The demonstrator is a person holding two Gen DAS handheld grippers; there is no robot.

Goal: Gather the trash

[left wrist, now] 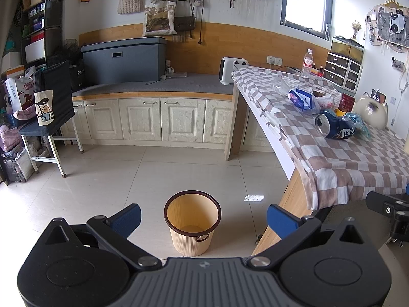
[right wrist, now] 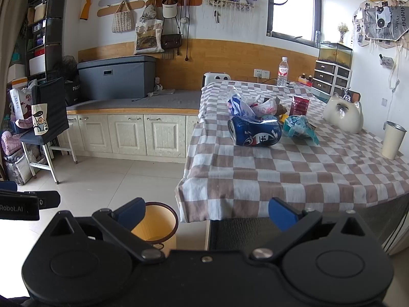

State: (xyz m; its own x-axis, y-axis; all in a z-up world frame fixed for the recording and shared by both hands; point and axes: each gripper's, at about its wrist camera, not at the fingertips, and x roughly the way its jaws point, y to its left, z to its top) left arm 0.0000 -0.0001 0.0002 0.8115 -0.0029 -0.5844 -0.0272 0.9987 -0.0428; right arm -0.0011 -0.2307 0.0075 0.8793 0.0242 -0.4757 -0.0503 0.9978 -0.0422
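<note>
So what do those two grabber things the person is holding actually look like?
Both look alike. The left gripper has a black body with two round discs, angled black link bars joined by silver pins, a ribbed grey centre plate, and blue-padded fingers. The right gripper has the same black body, with blue fingers too. Seen from the right camera, the left one carries white "Robot.AI" lettering.

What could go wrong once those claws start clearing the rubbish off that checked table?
The dented blue can lies on its side near the table edge, so a nudge might roll it off. The beige ribbed bin stands on the floor apart from the table, so dropped trash may miss. The thin crumpled teal wrapper may slip from a claw.
</note>
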